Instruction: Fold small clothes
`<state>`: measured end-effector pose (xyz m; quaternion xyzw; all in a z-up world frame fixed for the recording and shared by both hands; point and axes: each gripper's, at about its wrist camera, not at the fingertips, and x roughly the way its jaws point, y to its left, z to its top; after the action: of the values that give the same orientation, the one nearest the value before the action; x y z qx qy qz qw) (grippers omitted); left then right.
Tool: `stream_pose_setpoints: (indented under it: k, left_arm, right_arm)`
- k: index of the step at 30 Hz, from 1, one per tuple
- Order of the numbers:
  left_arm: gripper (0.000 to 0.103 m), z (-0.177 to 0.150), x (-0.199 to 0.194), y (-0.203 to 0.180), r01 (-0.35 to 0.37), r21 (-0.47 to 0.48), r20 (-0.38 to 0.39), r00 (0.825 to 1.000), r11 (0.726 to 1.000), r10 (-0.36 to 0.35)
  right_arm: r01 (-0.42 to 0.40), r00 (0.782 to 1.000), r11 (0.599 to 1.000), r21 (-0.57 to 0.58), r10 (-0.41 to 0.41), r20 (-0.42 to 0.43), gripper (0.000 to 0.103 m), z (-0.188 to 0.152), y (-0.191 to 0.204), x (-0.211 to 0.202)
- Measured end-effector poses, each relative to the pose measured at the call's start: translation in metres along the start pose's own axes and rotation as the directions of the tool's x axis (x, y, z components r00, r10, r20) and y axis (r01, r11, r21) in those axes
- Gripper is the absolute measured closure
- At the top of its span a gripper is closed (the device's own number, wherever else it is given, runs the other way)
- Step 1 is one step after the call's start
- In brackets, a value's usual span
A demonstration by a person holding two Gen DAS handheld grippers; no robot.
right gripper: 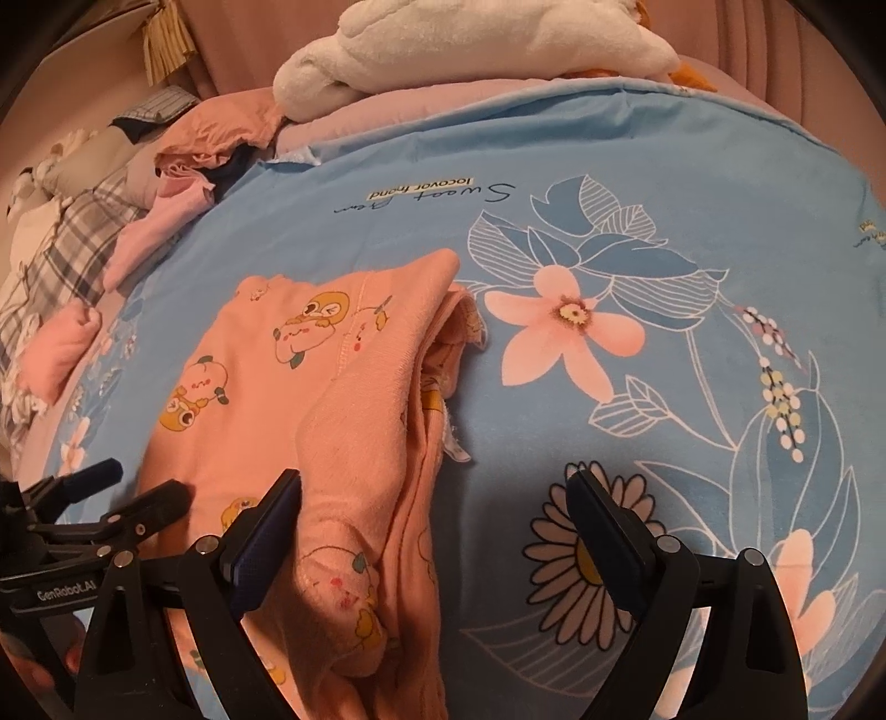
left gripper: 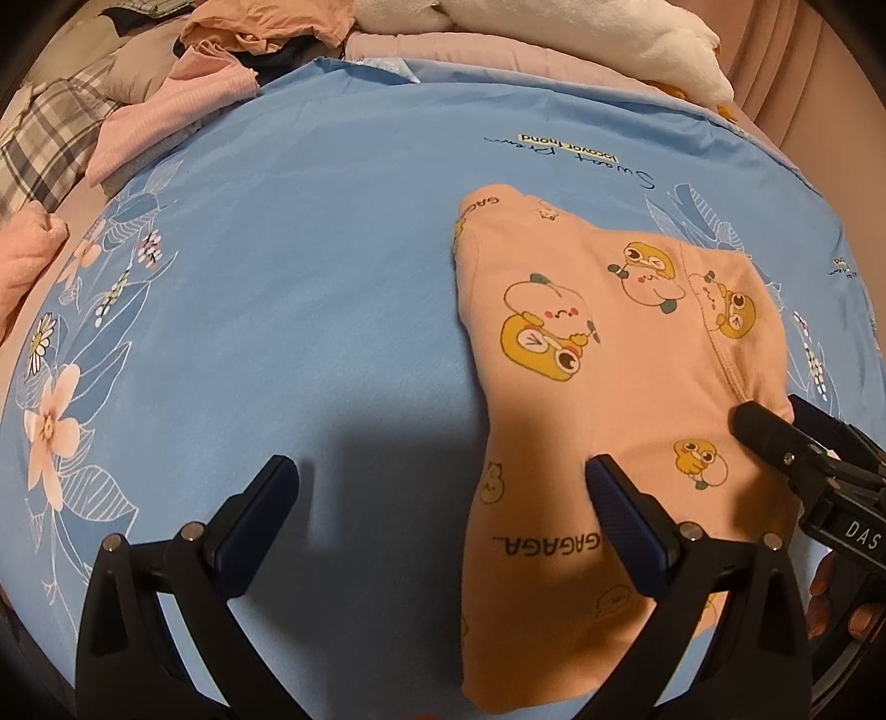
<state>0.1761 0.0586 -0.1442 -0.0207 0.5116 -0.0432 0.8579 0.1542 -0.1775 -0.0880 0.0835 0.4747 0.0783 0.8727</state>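
A small peach garment (left gripper: pixel 598 360) printed with yellow ducks lies folded on the blue floral sheet (left gripper: pixel 277 277). My left gripper (left gripper: pixel 443 476) is open just above the sheet, and its right finger (left gripper: pixel 620 504) rests over the garment's left edge. In the right wrist view the garment (right gripper: pixel 332 387) shows a raised fold along its right side. My right gripper (right gripper: pixel 437 487) is open. Its left finger (right gripper: pixel 271 515) touches that fold, and its right finger hangs over bare sheet (right gripper: pixel 664 221). Each gripper appears in the other's view: the right gripper (left gripper: pixel 775 412) and the left gripper (right gripper: pixel 133 482).
A pile of loose clothes (left gripper: pixel 210 72) and plaid fabric (left gripper: pixel 50 133) sit at the back left. A white plush item (right gripper: pixel 470 50) lies at the back. A pink folded piece (right gripper: pixel 61 343) rests at the sheet's left edge. A hand (left gripper: pixel 830 598) holds the right gripper.
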Motion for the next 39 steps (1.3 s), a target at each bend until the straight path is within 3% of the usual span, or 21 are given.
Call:
stream_pose_setpoints:
  k: [25,39]
  left_arm:
    - [0.000,-0.018,-0.018,0.000,-0.049,-0.011,-0.006,0.999,0.999,0.049]
    - [0.000,-0.036,-0.053,0.001,-0.064,-0.024,0.026,0.998,0.998,0.065]
  right_arm:
    - [0.027,1.000,1.000,0.003,-0.027,-0.002,0.010,-0.011,-0.001,-0.014]
    - [0.019,0.999,0.998,-0.055,-0.017,0.045,0.010,-0.030,0.001,-0.052]
